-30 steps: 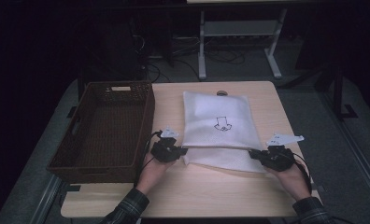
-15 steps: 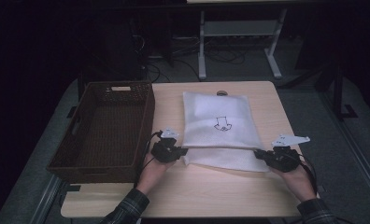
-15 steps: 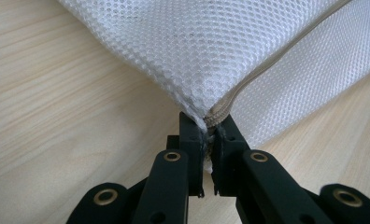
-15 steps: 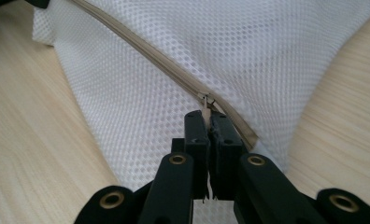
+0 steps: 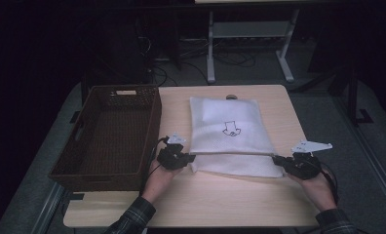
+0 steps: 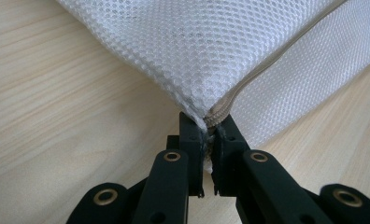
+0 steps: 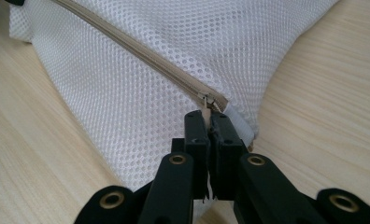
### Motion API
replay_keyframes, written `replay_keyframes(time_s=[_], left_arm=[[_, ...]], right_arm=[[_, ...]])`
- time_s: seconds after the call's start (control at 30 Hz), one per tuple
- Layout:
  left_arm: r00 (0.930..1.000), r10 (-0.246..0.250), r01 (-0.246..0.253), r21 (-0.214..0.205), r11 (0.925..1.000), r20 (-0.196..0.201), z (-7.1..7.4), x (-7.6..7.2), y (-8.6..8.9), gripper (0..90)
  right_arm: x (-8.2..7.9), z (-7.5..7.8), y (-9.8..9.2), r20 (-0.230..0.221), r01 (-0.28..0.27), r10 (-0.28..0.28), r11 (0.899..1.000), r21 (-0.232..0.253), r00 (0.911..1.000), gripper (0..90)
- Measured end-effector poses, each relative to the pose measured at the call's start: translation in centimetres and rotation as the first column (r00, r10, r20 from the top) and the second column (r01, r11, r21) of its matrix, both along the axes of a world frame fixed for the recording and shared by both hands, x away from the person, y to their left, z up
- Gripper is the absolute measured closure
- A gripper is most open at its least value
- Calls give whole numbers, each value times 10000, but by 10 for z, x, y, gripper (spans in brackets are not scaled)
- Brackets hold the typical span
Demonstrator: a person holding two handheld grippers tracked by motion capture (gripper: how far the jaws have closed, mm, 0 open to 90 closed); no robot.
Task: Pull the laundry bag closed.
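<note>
Overhead, a pale wooden table (image 5: 230,200) is seen in a dark room, with a grey floor around it and a white-legged bench and cables behind. A large brown wicker basket (image 5: 108,134) stands on the table's left part, and just beside it a white mesh bag (image 5: 230,131) lies flat at the middle, a small black print on its top face. The bag's near edge is held at both ends: the left gripper (image 5: 175,157) is clamped on the near left corner, the right gripper (image 5: 298,165) on the near right corner, each carried by a hand with a plaid cuff. Only up close is the weave made out. In the left gripper view the jaws are pinched shut on the corner of the mesh bag (image 6: 192,56) where a beige zip (image 6: 267,65) ends. In the right gripper view the jaws are closed on the zip's pull tab, and the small metal slider (image 7: 206,99) is seen just above them, at the end of the closed zip.
</note>
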State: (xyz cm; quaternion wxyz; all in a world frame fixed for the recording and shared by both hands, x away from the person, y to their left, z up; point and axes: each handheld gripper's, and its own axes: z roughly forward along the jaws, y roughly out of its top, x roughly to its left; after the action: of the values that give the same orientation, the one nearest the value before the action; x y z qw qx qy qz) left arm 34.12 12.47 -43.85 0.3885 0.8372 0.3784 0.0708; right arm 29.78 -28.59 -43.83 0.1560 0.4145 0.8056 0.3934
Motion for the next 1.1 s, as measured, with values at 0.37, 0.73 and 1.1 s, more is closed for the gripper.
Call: replay_keyframes(time_s=[0.37, 0.73, 1.1], left_arm=[[10000, -28, 29, 62, 10000, -78, -2, 2, -1, 839], [9998, 186, -187, 272, 9995, 32, -3, 10, -2, 718], [9985, -212, 195, 360, 9992, 496, 0, 1, -6, 226]], right_arm=[[4, -4, -3, -74, 122, -123, 9998, -144, 9999, 864], [8, -7, -3, -53, -197, 198, 9996, 180, 9998, 738], [8, -8, 4, 29, -262, 262, 9990, 374, 9997, 281]])
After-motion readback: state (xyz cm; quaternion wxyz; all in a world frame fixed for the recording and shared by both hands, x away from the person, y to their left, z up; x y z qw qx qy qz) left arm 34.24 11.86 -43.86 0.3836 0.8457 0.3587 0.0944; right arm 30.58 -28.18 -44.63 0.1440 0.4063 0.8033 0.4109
